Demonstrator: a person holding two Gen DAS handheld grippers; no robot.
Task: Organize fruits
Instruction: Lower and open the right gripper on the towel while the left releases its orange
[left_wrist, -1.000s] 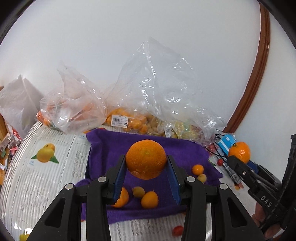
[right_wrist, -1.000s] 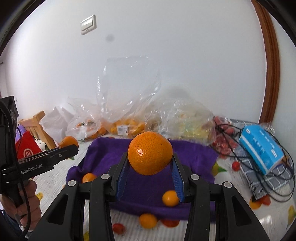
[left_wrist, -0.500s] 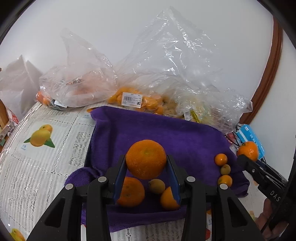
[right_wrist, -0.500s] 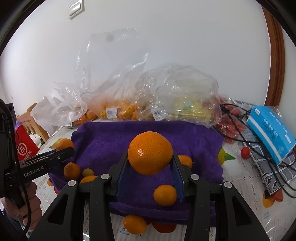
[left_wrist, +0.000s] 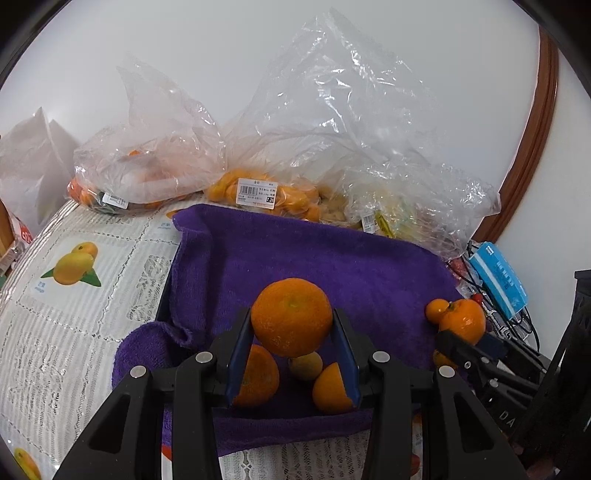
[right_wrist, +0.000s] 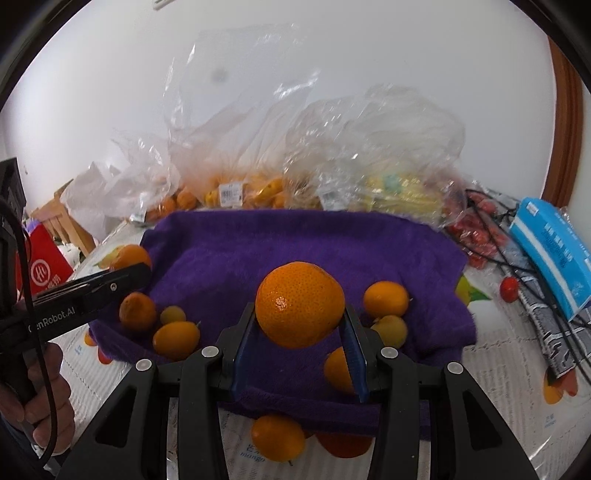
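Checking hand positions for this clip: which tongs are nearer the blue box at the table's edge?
Right. The right tongs, holding an orange, sit on the blue box side of the purple towel; the left tongs work the towel's opposite side.

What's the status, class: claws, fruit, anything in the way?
Left claw shut on an orange. Right claw shut on another orange. Both over the purple towel. Small fruits lie loose on the towel under the claws.

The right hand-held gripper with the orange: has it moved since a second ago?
Yes. The right hand-held gripper has come down toward the purple towel, which now fills more of its view beneath the orange.
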